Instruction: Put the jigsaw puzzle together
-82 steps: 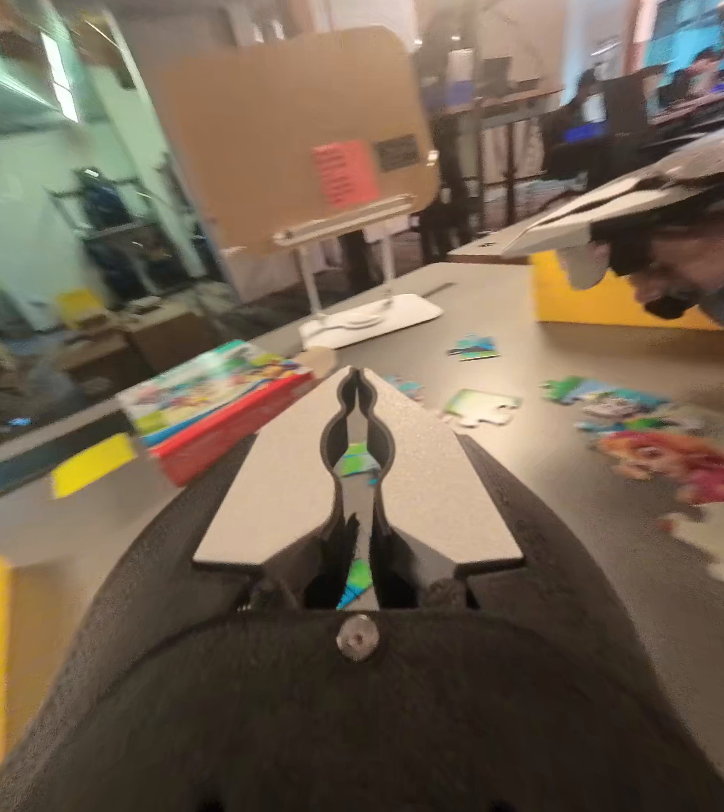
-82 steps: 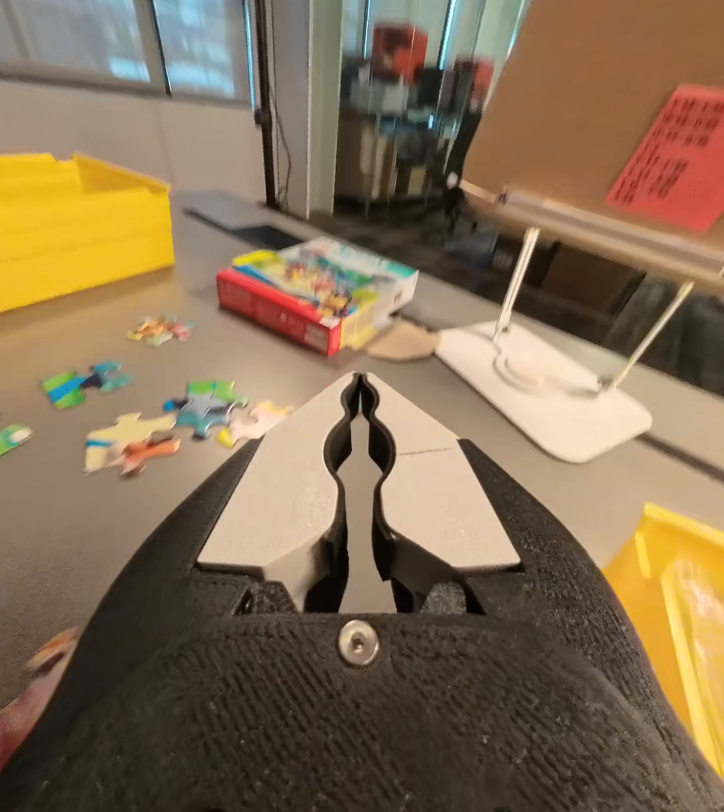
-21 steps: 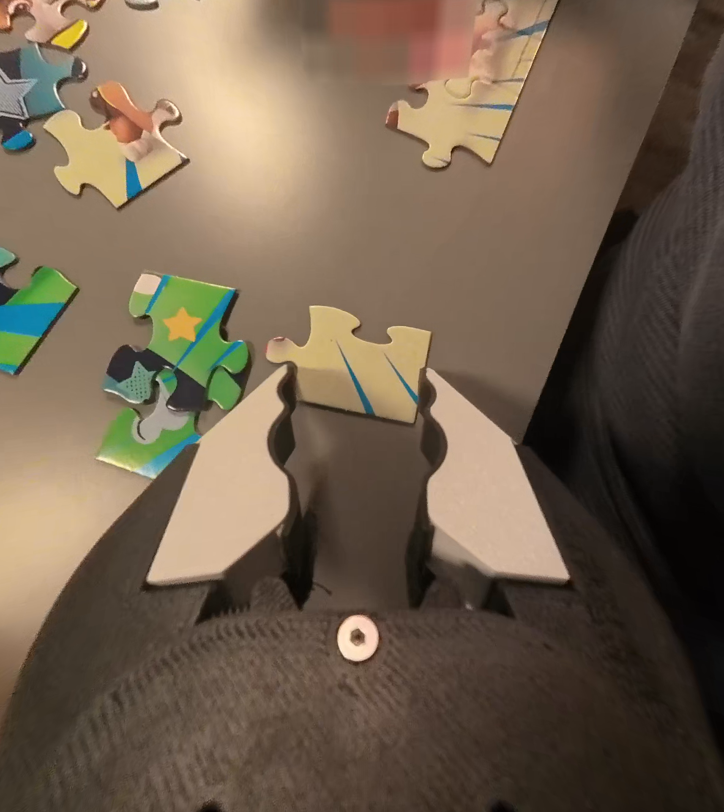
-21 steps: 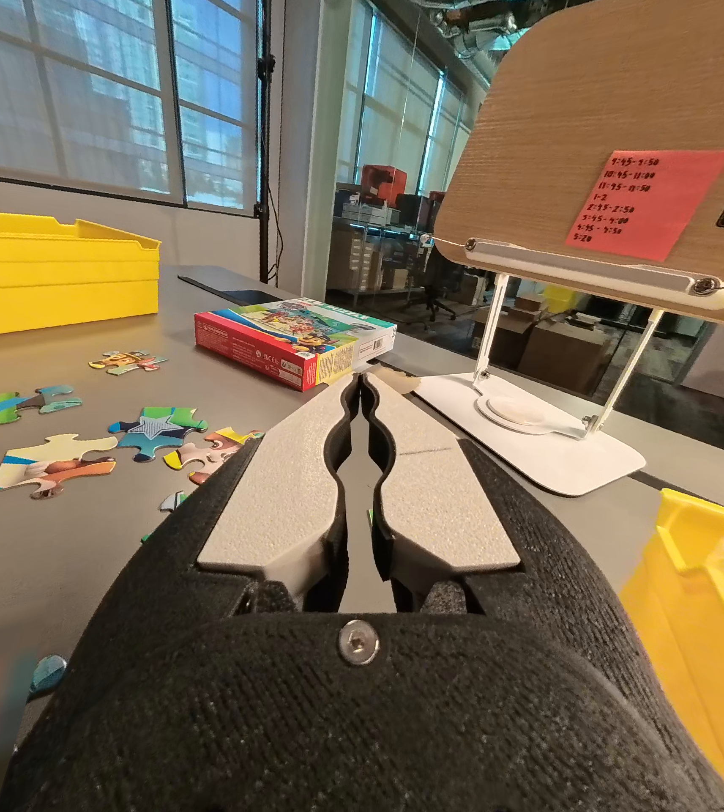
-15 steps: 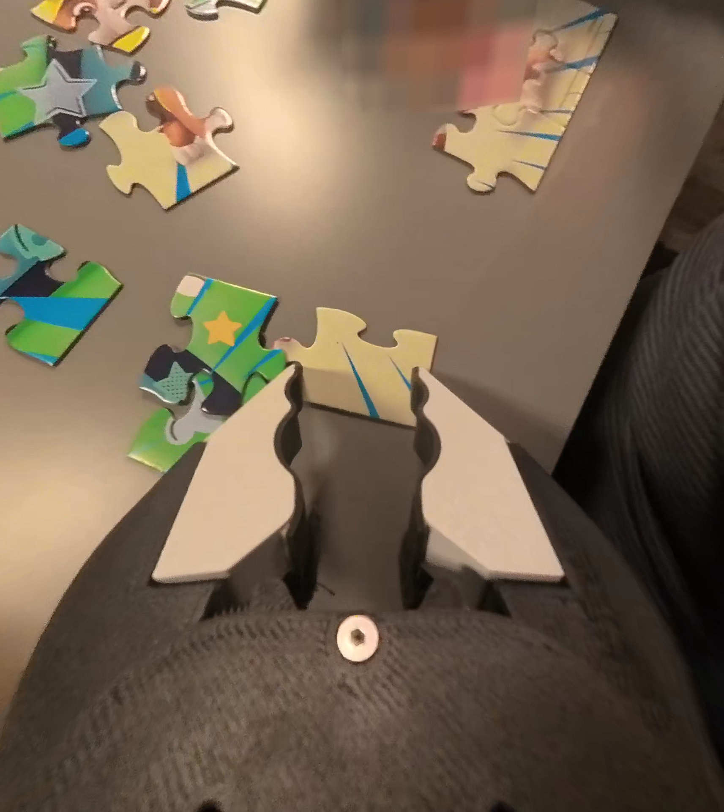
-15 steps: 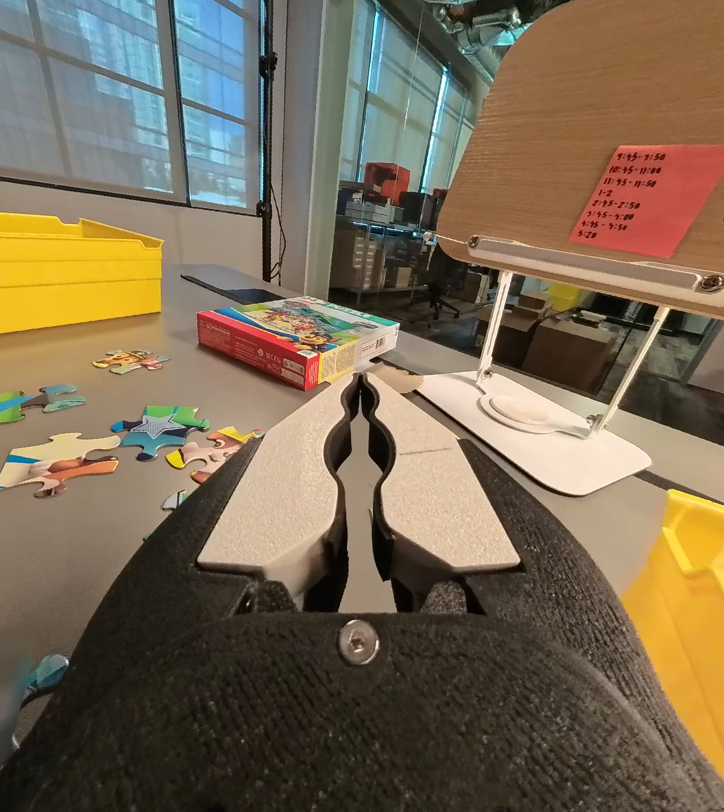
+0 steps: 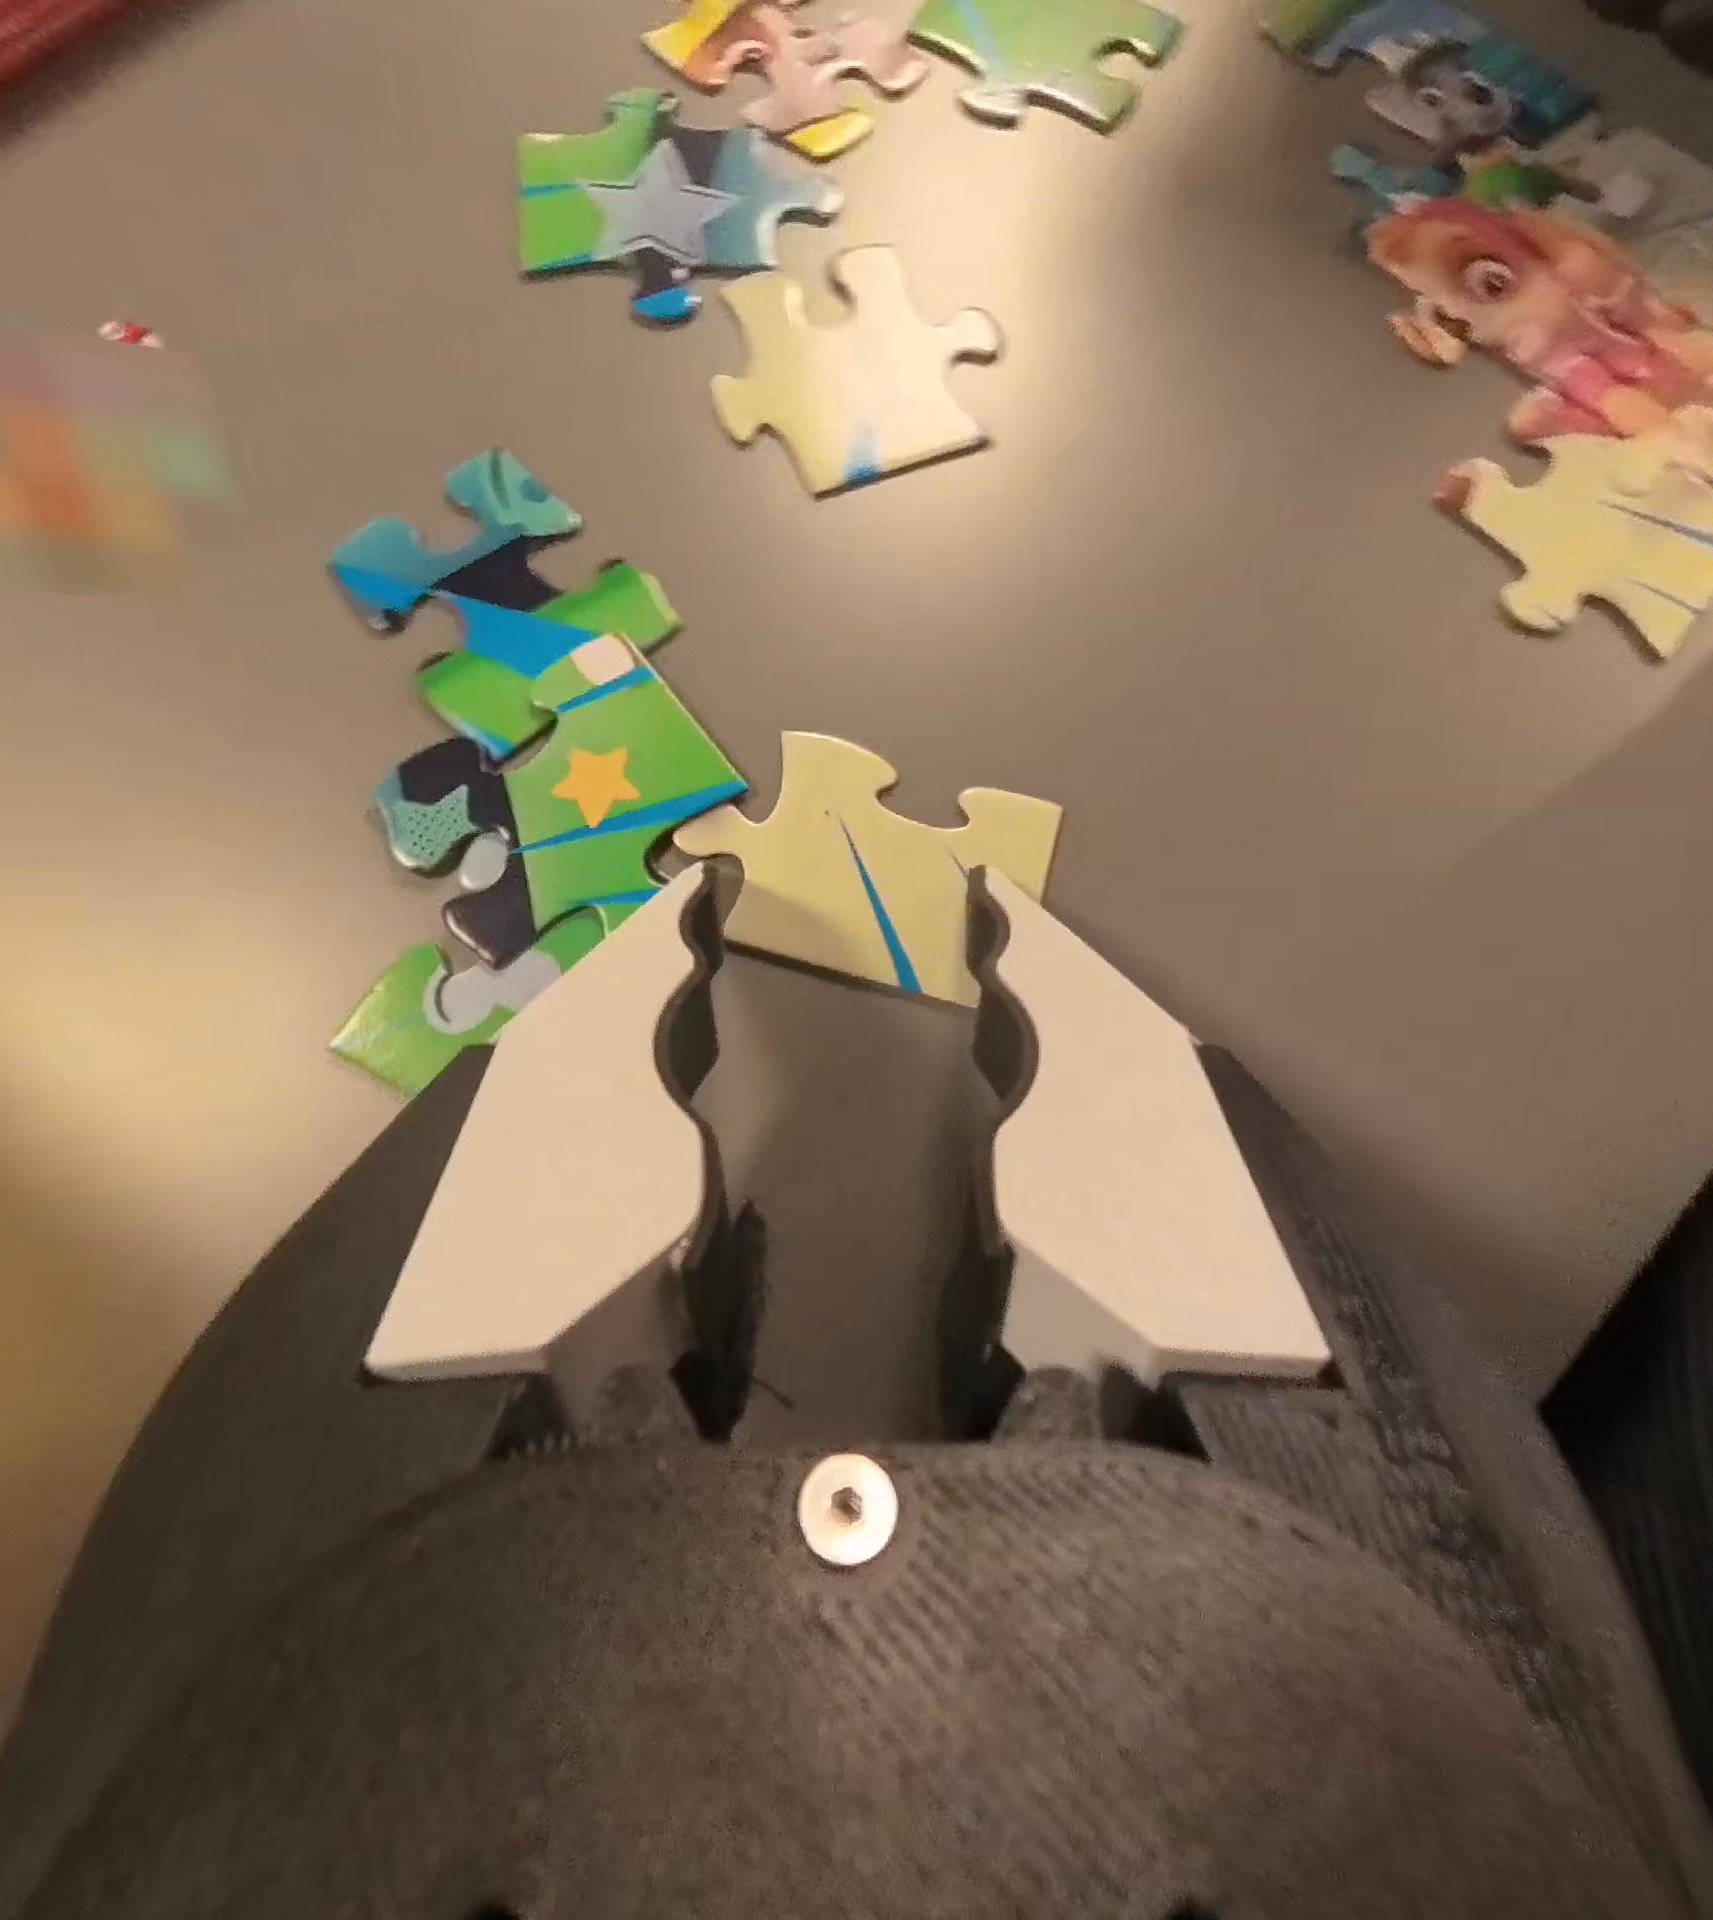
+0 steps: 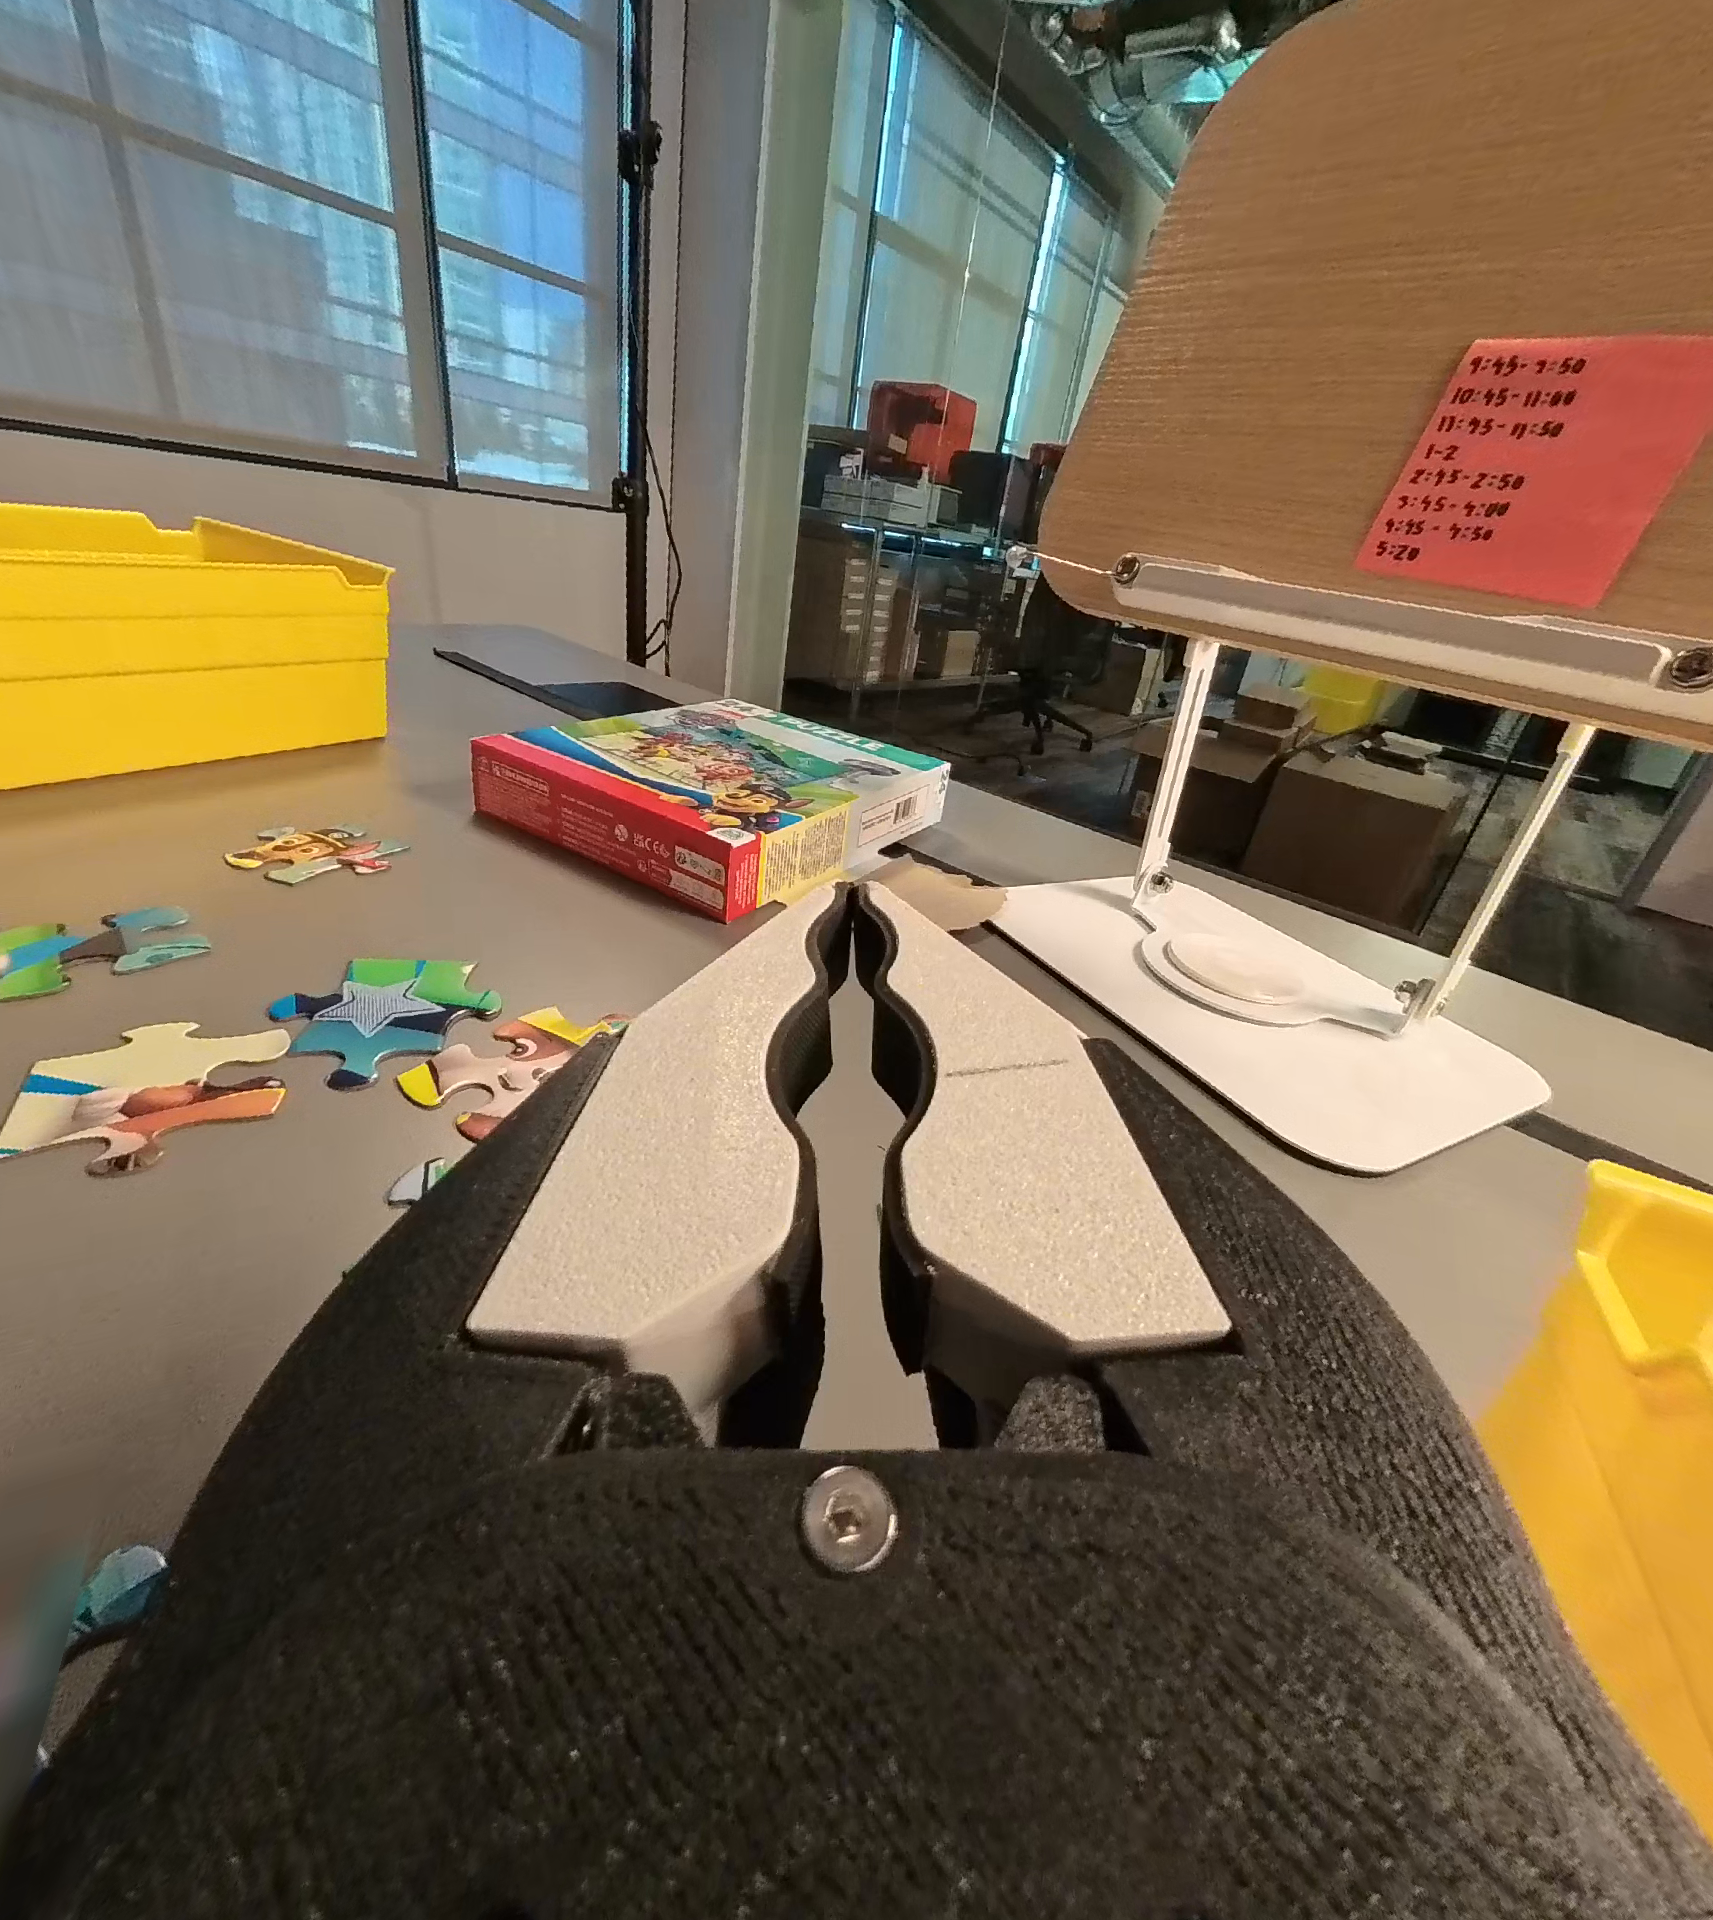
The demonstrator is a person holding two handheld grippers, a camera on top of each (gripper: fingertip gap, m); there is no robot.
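1. Your left tongs pinch the pale yellow puzzle piece edgewise, just above the desk; its tab touches the green star piece and could drag it.
2. Right tongs are closed on nothing.

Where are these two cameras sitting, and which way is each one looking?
Left wrist view: rides on the left claw, tilted down at the grey table; its fingers flank a pale yellow puzzle piece.
Right wrist view: rides on the right claw, facing across the table towards a puzzle box, a board stand and windows; its fingers are closed together.
Shared: the star puzzle piece appears in both.
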